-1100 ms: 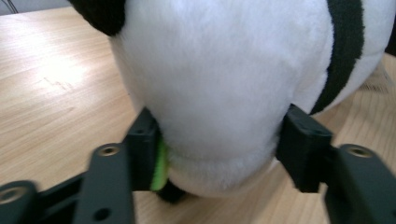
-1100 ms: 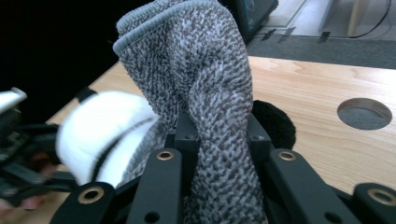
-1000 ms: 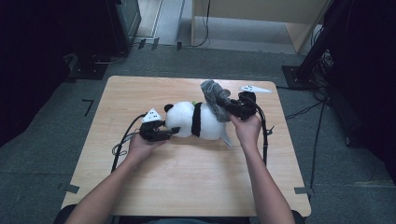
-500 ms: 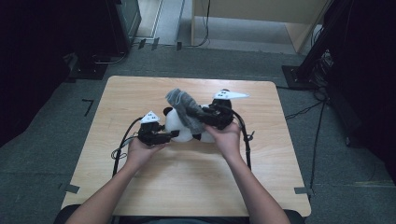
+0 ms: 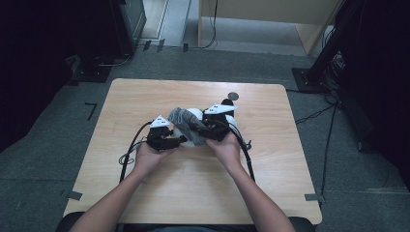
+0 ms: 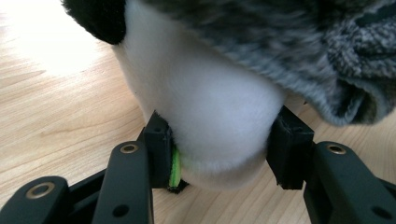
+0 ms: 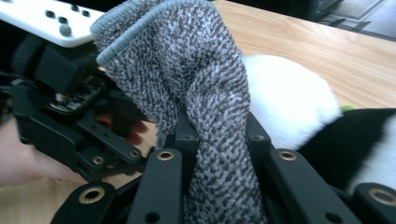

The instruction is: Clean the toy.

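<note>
Right claw (image 5: 205,126), pinching grey sock (image 5: 183,117), now further left over panda (image 5: 193,115); left claw (image 5: 178,140) clamped on panda

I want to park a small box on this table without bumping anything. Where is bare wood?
Bare wood lies along the table's far edge left of the small dark disc, and at its right side. The middle is crowded: plush panda, grey knit sock, both grippers.

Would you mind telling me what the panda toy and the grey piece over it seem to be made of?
Panda toy: soft plush, apparently; short, fuzzy white and black pile that dents between the jaws. Grey piece: knitted fabric, likely a yarn hat or sock; marled grey-white stitches, ribbed rim, limp folds.
</note>
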A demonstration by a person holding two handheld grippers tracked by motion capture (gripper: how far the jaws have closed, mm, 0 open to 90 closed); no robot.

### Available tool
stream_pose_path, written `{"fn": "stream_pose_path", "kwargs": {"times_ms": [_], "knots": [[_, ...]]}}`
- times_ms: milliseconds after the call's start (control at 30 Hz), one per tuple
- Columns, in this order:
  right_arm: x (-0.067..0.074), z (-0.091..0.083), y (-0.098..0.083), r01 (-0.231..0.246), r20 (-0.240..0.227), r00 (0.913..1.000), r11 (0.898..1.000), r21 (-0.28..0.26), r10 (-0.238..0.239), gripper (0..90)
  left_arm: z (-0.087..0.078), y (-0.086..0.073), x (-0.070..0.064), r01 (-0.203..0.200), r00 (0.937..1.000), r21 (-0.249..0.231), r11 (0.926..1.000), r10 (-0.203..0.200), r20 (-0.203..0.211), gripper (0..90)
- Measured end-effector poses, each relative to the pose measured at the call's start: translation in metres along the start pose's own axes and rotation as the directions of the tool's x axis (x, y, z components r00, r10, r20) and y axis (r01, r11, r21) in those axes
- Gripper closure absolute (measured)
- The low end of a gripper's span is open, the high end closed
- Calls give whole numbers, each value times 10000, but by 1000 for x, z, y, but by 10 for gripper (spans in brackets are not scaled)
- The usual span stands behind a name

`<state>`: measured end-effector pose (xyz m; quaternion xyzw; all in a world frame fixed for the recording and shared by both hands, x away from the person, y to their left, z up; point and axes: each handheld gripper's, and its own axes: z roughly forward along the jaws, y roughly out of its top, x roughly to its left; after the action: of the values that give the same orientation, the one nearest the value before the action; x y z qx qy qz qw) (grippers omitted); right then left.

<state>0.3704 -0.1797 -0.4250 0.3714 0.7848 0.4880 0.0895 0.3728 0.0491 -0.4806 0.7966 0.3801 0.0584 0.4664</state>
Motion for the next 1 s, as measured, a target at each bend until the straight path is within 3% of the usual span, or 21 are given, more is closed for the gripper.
{"fn": "stream_pose_path", "kwargs": {"times_ms": [133,267,667,1000], "knots": [[-11,-9,0,-16,545,9985,9999,102,10,743,0,0,4,175,9998,-19,9998,-175,62,515],[-26,-23,-1,-634,575,9963,9980,-3,633,782,0,1,4,38,10000,-30,10000,-38,68,515],[-44,-48,2,-984,984,9899,9943,-420,1022,783,-1,1,8,145,9996,60,9999,-146,238,514],[-73,-76,-3,-1711,1494,9712,9798,-1032,1854,782,-1,1,11,185,9994,55,9998,-187,289,515]]}}
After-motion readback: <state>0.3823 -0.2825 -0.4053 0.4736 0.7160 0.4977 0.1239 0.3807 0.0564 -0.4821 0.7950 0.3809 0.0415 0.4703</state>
